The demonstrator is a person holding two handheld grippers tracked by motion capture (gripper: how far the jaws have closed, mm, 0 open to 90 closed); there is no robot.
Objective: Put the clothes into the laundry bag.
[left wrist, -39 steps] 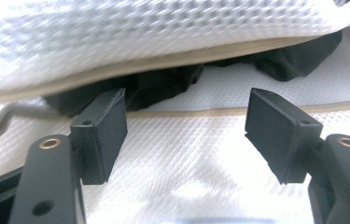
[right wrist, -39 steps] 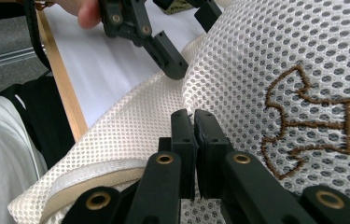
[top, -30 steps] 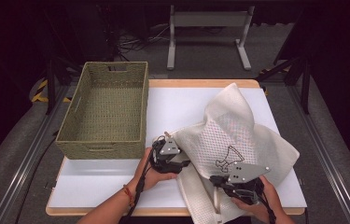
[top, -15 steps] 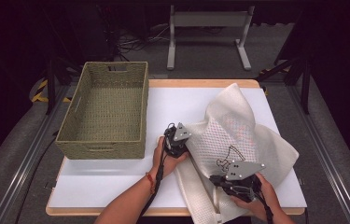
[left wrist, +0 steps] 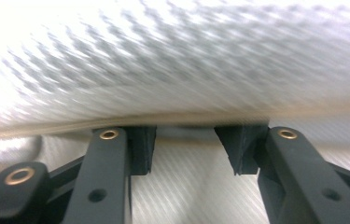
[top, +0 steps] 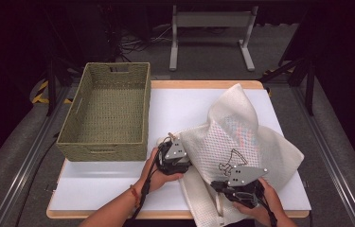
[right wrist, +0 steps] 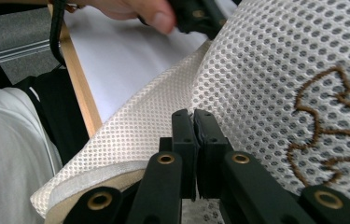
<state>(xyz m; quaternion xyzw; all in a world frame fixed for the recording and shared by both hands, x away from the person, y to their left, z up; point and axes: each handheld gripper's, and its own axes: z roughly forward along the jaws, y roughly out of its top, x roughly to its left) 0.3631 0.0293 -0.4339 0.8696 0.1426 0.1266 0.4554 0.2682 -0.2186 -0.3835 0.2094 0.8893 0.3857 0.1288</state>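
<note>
Mesh garment [top: 241, 137], cream with a brown embroidered outline, lies crumpled on the white table [top: 118, 189], to the right of the woven basket [top: 104, 113] and apart from it. Its long axis runs roughly from the table's far edge toward the person's edge, with a peak standing up at the far end and a strip hanging off the near edge. Basket looks empty.

Right gripper [top: 241, 187] sits on the garment's near part, farther from the basket; in the right gripper view [right wrist: 194, 121] its jaws are pressed together, pinching a fold of mesh beside the embroidery.

Left gripper [top: 173, 158] is at the garment's basket-side edge, between basket and cloth. In the left gripper view [left wrist: 184, 149] its jaws are spread, with the garment's hem just ahead of the pads [left wrist: 144, 147] and not yet between them.

Likely next move: left gripper advances away from the basket onto the hem, then closes. Left is the nearer gripper to that free edge.
</note>
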